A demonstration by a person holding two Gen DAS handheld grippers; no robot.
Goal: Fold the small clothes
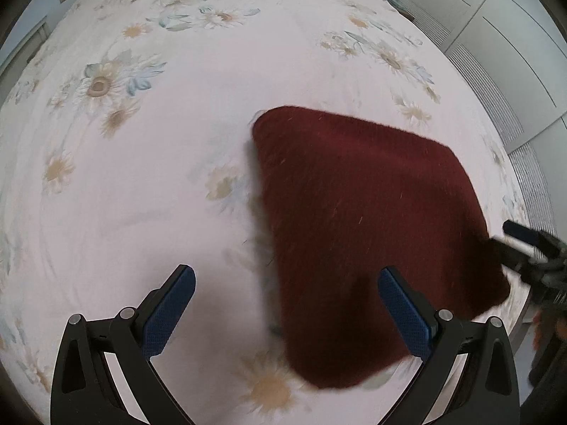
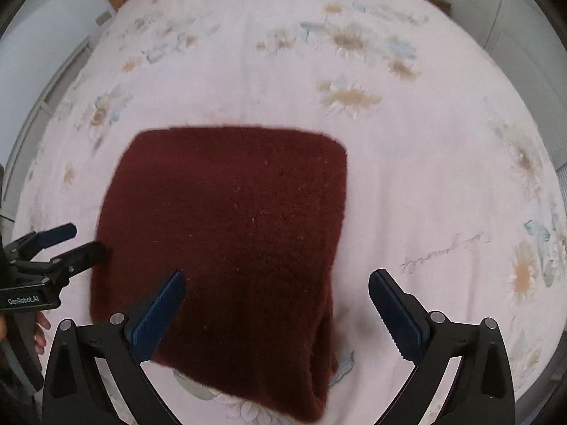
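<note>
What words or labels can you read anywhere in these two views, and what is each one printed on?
"GenRobot.AI": white lettering on the black body of the left gripper, seen in the right wrist view.
Cursive script printed on the floral bedsheet at: it appears upside down and too faint to read.
Dark red knit garment: no tag or text visible.
Right gripper: no readable marking.

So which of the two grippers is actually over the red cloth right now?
The right gripper: its open fingers straddle the dark red cloth. The left gripper hangs mostly over bare bedsheet.
</note>
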